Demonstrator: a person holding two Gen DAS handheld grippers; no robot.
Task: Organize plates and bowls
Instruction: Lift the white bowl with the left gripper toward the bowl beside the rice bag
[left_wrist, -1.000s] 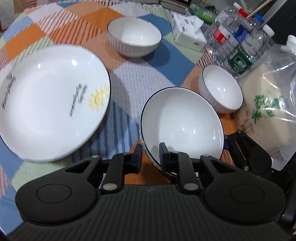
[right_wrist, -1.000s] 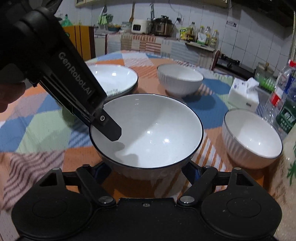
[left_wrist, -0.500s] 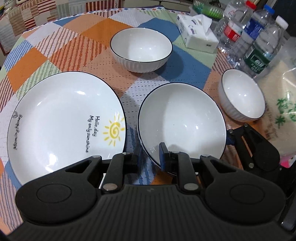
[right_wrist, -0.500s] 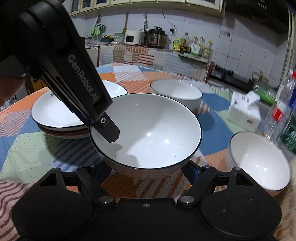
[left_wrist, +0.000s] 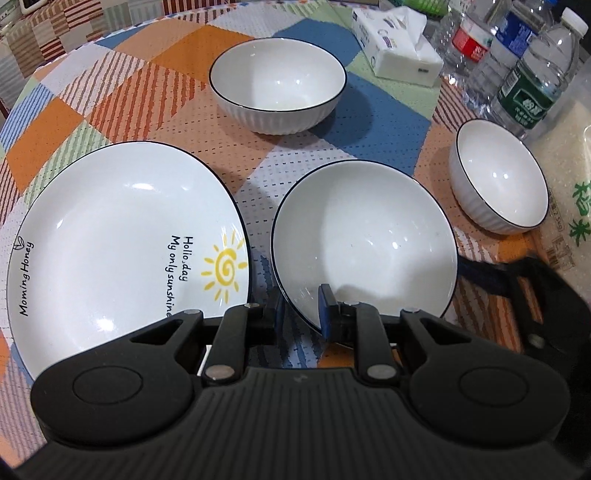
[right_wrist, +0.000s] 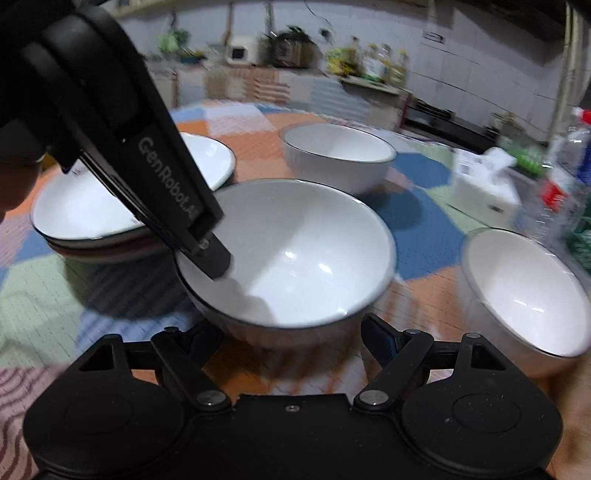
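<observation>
A white bowl (left_wrist: 364, 236) with a dark rim is held from two sides beside a sun-printed plate (left_wrist: 110, 236). My left gripper (left_wrist: 299, 306) is shut on its near rim, one finger inside the bowl and one outside. In the right wrist view that same left finger (right_wrist: 214, 258) dips into the bowl (right_wrist: 306, 251). My right gripper (right_wrist: 293, 334) stands wide around the bowl's ribbed lower body, pads against its sides. Whether the bowl's foot rests on the cloth I cannot tell. The plate tops a small stack (right_wrist: 92, 214).
A second bowl (left_wrist: 277, 77) stands at the far middle of the patchwork tablecloth (left_wrist: 147, 81), a third bowl (left_wrist: 498, 177) at the right. Behind them are a tissue pack (left_wrist: 399, 51), several water bottles (left_wrist: 528, 85) and a rice bag (left_wrist: 569, 206).
Both grippers moved across the table and slightly down with the bowl between them. The left wrist rolled, so the plate and far bowl now sit more squarely in its view.
</observation>
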